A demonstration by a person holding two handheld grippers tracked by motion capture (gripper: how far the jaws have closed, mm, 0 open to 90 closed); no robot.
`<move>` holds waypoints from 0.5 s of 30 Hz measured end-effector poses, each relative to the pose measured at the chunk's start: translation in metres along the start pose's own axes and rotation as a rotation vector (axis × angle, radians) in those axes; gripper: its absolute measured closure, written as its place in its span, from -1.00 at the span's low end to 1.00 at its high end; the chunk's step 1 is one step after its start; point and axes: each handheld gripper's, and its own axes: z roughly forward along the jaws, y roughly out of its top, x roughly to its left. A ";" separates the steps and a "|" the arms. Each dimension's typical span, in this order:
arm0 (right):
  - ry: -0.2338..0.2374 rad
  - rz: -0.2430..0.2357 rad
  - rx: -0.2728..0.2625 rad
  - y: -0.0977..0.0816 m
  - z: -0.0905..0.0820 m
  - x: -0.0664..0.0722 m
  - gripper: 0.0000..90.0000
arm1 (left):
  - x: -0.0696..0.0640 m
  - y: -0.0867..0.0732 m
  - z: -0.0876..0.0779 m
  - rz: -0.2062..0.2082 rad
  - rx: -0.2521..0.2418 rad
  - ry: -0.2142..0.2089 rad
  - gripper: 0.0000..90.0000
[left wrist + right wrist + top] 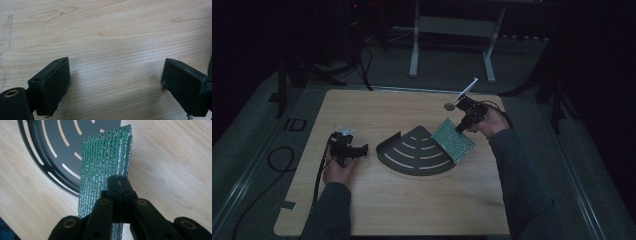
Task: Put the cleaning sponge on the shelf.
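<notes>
The right gripper (460,127) pinches the sponge (452,140) by its far edge, jaws clamped tight on it, so the green pad hangs over the right edge of the rack (414,150) in mid-table, probably ready to be laid in or wiped across it. The left gripper (362,150) rests on the table (377,210) just left of the rack, jaws wide and empty, likely waiting to steady it.
</notes>
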 end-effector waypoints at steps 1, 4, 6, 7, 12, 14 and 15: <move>0.001 0.001 -0.003 0.001 0.001 0.001 1.00 | 0.000 0.000 0.000 -0.001 -0.001 0.000 -0.80; 0.008 0.003 -0.002 0.005 0.005 0.003 1.00 | 0.000 0.000 0.000 0.000 0.000 0.000 -0.80; 0.012 0.002 -0.007 0.007 0.008 0.004 1.00 | 0.000 0.000 0.000 0.000 0.000 0.000 -0.80; 0.015 0.003 -0.008 0.009 0.010 0.005 1.00 | 0.000 0.000 0.000 0.000 0.000 0.000 -0.79; 0.012 0.003 -0.008 0.012 0.016 0.006 1.00 | 0.000 0.000 0.000 0.000 0.000 0.000 -0.80; 0.016 0.006 -0.009 0.014 0.020 0.008 1.00 | 0.000 0.000 0.000 0.000 0.000 0.001 -0.80; 0.020 0.004 -0.010 0.015 0.021 0.008 1.00 | 0.000 0.000 0.000 0.000 0.000 0.000 -0.80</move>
